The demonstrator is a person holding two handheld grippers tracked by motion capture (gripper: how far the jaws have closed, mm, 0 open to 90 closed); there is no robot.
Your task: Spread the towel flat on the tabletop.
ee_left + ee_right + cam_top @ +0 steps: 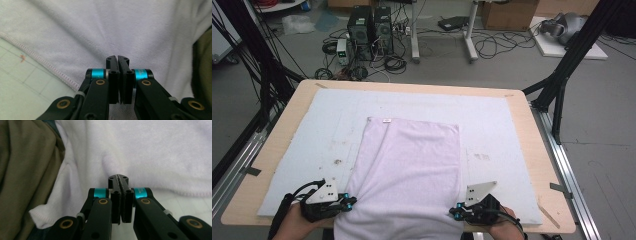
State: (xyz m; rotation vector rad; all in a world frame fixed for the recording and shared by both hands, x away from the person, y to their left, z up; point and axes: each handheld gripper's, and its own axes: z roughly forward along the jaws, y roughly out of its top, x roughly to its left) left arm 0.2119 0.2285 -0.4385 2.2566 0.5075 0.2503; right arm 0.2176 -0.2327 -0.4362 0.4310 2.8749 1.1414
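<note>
The pale lilac towel [409, 165] lies flat on the light mat [302, 150] that covers the worktop [539, 165], its long axis running away from the person, with a small label at the far left corner and its near end spilling over the worktop's front edge. The left gripper [347, 202] sits at the towel's near left side and the right gripper [455, 212] at its near right side, each pointing inward across the cloth, so the towel lies between the two and each hand is nearest its own corner. In the left gripper view the jaws are closed pad to pad, the towel [105, 30] beyond and under them and its stitched hem running off to the left; whether a thin fold is pinched I cannot tell. In the right gripper view the jaws are likewise closed over the towel [150, 152] near its hem. A fold away from the person, along the long axis, looks like the coming move.
</note>
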